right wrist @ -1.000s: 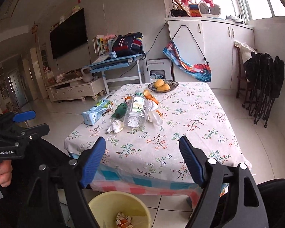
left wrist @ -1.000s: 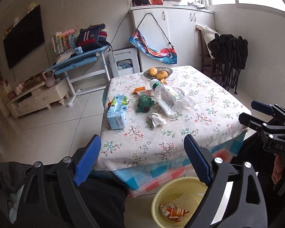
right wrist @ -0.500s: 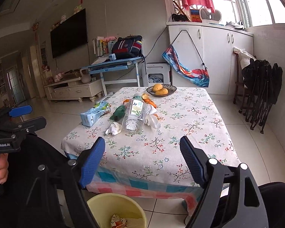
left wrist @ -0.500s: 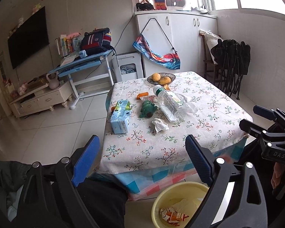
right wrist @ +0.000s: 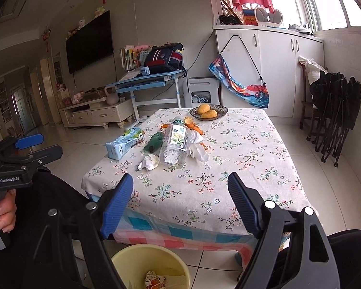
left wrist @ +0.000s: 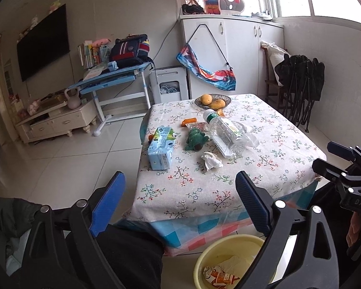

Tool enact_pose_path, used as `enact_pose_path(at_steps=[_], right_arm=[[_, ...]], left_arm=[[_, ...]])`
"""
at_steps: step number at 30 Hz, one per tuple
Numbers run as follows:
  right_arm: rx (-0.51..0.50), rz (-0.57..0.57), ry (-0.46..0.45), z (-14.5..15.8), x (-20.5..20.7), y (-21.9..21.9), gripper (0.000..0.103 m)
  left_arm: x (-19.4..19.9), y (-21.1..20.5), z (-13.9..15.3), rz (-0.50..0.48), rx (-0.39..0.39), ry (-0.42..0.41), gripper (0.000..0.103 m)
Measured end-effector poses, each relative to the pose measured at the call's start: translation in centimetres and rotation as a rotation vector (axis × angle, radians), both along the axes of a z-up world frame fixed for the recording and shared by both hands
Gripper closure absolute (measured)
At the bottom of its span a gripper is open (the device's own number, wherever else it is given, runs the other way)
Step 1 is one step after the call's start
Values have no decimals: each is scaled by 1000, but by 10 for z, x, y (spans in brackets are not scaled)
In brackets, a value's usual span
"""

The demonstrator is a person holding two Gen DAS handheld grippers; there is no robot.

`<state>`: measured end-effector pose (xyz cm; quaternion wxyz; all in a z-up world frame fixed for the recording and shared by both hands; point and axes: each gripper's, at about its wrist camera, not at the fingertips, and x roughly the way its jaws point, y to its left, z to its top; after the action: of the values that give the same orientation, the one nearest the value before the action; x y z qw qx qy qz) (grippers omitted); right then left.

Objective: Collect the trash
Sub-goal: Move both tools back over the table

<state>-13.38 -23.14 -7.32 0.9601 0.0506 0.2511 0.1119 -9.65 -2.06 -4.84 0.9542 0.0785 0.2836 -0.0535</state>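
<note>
Yellow plastic marks the bin (left wrist: 231, 260), on the floor below and just ahead of both grippers, tucked against the near edge of the table (left wrist: 288, 130); it already holds 1 crushed orange-and-white wrapper (left wrist: 219, 277) and some pale paper, so the collecting looks started but far from finished. Well ahead of the grippers, in the middle of the flowered cloth, most of the rubbish is left: a crumpled white tissue (left wrist: 211, 160) nearest, a clear plastic bottle (left wrist: 225, 133) lying on its side just beyond it, thin clear wrapping beside the bottle, and orange peel (left wrist: 189, 121) farther off. A blue tissue pack (left wrist: 161, 147) and a small green toy (left wrist: 195, 139) lie to the left of that heap; whether they count as trash I cannot tell. The bowl of 2 mangoes (left wrist: 213, 101) at the far end likely stays. The left gripper (left wrist: 180, 207) is spread wide with nothing between its fingers, and the right gripper (right wrist: 180, 203) is likewise wide and empty, both short of the table's near edge. The tissue seems the easiest next pick.
</note>
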Motion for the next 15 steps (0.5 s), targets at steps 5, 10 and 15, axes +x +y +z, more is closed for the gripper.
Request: enact_pose_path(at_steps=[5, 10, 15], right_arm=[[34, 49, 26, 2, 13, 6, 25], [56, 109, 72, 1, 40, 16, 32], [96, 103, 112, -2, 76, 13, 37]], left_arm=[[26, 23, -5, 71, -57, 27, 14], [58, 34, -11, 105, -89, 46, 14], [92, 34, -23, 109, -92, 79, 14]])
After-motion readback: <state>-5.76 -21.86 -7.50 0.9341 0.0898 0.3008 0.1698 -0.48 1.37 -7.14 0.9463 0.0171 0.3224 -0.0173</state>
